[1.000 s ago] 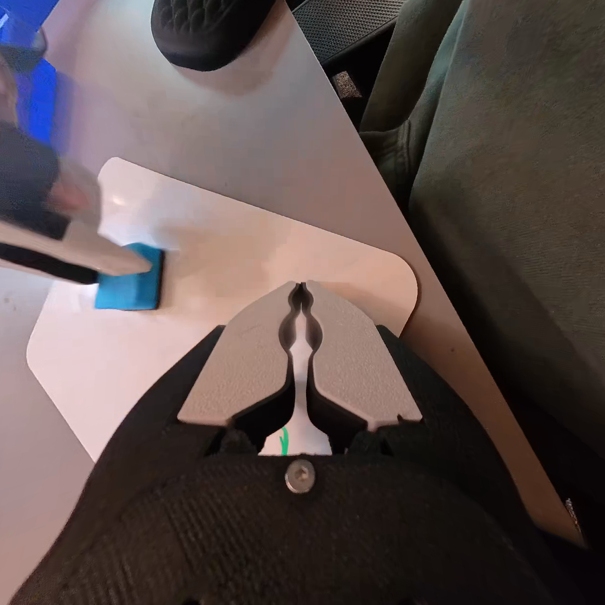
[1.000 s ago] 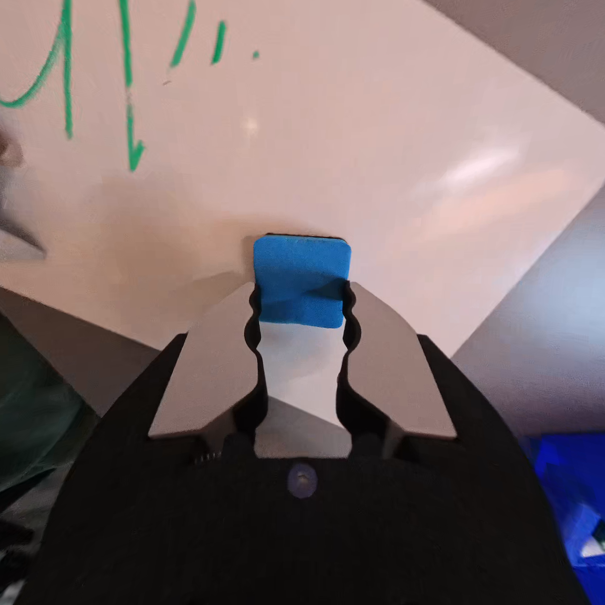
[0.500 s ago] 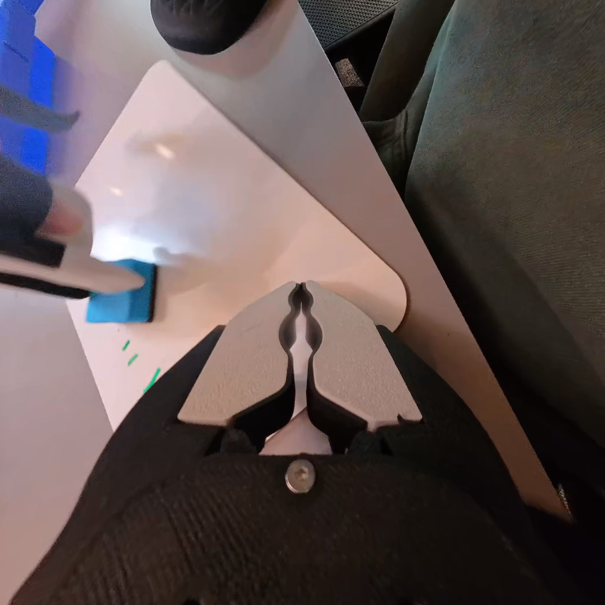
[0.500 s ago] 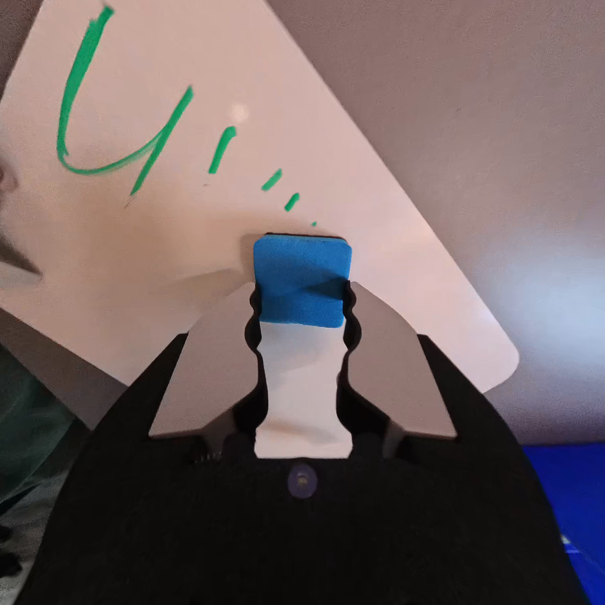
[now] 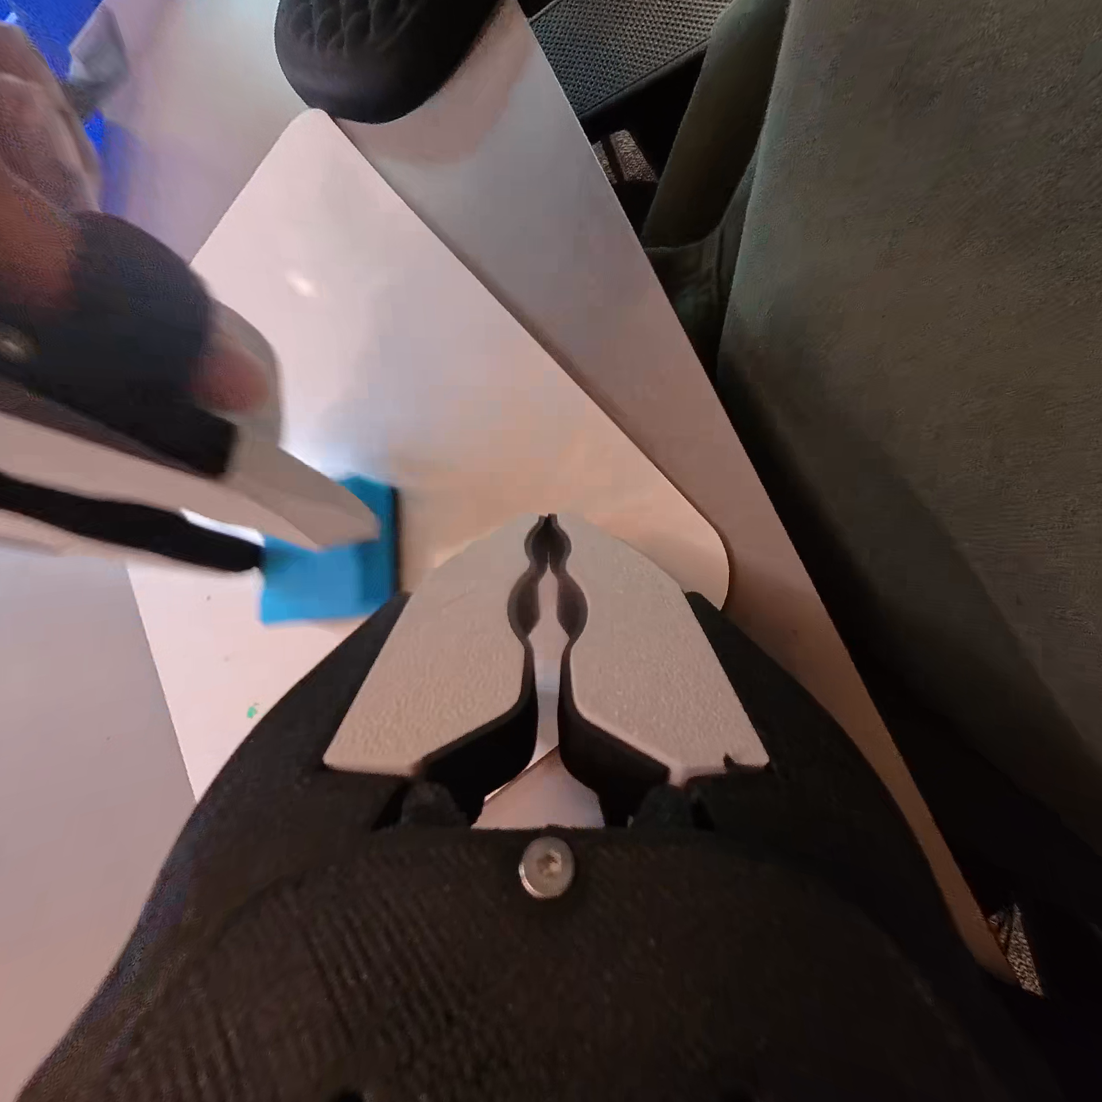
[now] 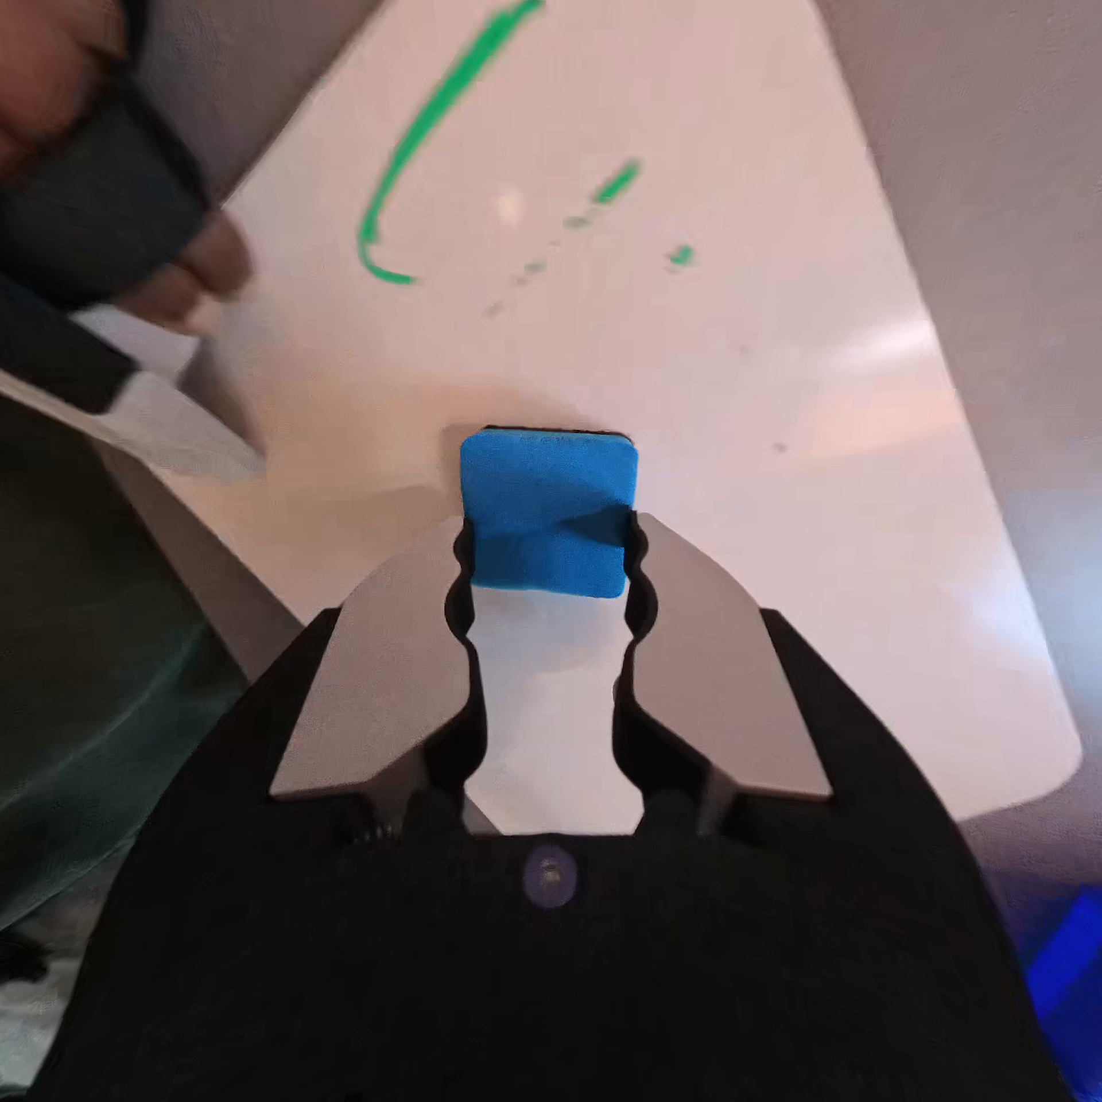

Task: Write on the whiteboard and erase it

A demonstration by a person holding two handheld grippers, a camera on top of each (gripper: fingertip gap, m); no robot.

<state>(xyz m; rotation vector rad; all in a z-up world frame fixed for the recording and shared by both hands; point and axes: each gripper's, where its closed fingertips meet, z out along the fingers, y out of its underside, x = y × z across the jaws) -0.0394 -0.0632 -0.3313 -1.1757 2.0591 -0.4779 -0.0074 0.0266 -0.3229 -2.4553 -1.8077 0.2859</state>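
Erasing is under way: the right tool (image 6: 548, 536) grips a square blue foam eraser (image 6: 545, 513) pressed on the glossy white whiteboard (image 6: 745, 387). Ahead lie green marker strokes (image 6: 417, 149), seemingly the next pass's target. The left tool (image 5: 547, 525), jaws closed and empty, sits over the board's near corner.

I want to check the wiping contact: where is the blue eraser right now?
The blue eraser sits clamped between the right gripper fingers, pressed on the whiteboard, below the remaining green marks; the left wrist view shows it left of the left gripper.

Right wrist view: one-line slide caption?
Right hand-held gripper presses blue eraser on whiteboard, green marks remaining.
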